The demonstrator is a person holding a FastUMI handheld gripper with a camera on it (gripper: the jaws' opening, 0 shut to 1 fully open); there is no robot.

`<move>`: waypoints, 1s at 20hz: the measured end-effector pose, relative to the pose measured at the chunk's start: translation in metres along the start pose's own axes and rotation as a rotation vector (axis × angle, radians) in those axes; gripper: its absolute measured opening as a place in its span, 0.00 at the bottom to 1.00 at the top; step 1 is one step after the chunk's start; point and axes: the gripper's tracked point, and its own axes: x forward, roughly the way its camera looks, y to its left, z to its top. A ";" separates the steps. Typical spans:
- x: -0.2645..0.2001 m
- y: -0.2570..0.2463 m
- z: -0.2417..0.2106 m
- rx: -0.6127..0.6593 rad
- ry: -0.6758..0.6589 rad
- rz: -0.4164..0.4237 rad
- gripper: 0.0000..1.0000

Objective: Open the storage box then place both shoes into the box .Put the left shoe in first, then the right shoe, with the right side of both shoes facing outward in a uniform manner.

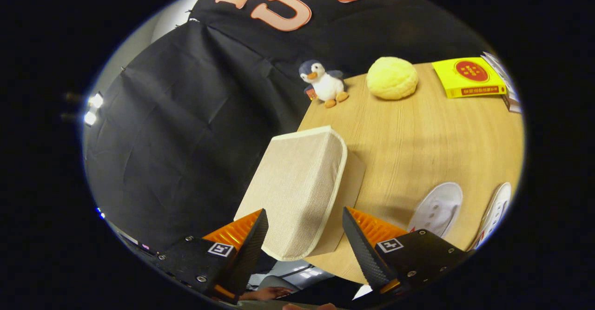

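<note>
The tool (pixel 304 235) was held with its two fingers spread wide apart, gripping nothing. The near end of the storage box (pixel 297 189) sat in the gap between the fingertips, without visible contact on either side.

The storage box was a beige woven-fabric container with pale edge binding. It stood at the near corner of the wooden desk (pixel 418 138), and its lid was closed. A flat panel of the box showed along the side facing the shoes, lying against the desk surface.

Two white shoes lay on the desk, off to the side of the box and apart from it. The nearer shoe (pixel 439 207) lay just beyond the right finger, with its pale sole turned toward the camera. The second shoe (pixel 496 210) lay further out from the box, near the desk edge. Which shoe was left and which was right could not be determined.

At the far side of the desk, well apart from the box, stood a penguin plush toy (pixel 323 83). Next to it lay a round yellow cushion (pixel 392 77). Beyond the cushion lay a yellow book (pixel 467 77).

A person's hand (pixel 267 293) showed below the fingers.
</note>
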 end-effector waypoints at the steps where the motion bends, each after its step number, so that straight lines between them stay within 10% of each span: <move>1: 0.008 -0.001 -0.006 0.013 0.021 0.001 0.96; 20: 0.030 0.036 -0.016 0.210 0.127 0.212 0.84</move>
